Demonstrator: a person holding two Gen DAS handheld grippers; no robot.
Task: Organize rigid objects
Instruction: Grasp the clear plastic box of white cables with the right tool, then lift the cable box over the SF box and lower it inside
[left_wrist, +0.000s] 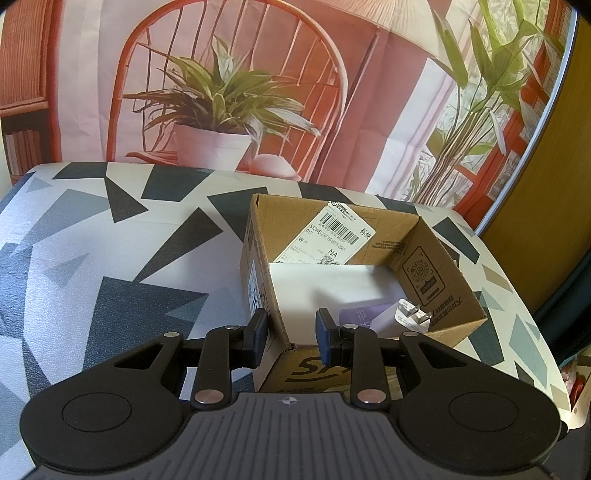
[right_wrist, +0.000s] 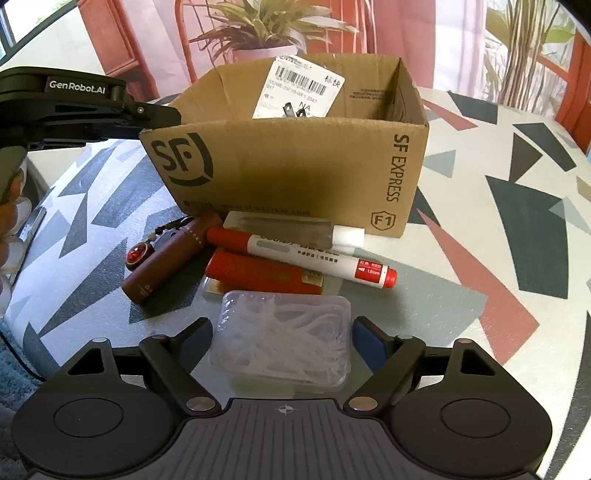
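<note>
An open SF Express cardboard box (right_wrist: 295, 162) stands on the patterned table. In the left wrist view my left gripper (left_wrist: 291, 338) straddles the box's near left corner (left_wrist: 284, 332), jaws narrowly apart, touching or gripping the wall. Inside lie a white plug charger (left_wrist: 406, 317) and a purple item (left_wrist: 360, 314). My right gripper (right_wrist: 282, 345) is open around a clear plastic box of white floss picks (right_wrist: 284, 341). Beyond it lie a red-and-white marker (right_wrist: 306, 258), a red flat box (right_wrist: 262, 277), a brown tube (right_wrist: 166, 258) and a clear tube with a white cap (right_wrist: 295, 227).
The left gripper's arm (right_wrist: 85, 110) reaches in at the box's left corner in the right wrist view. A printed backdrop with a plant hangs behind the table (left_wrist: 110, 240). The table's right edge (left_wrist: 546, 332) curves close to the box.
</note>
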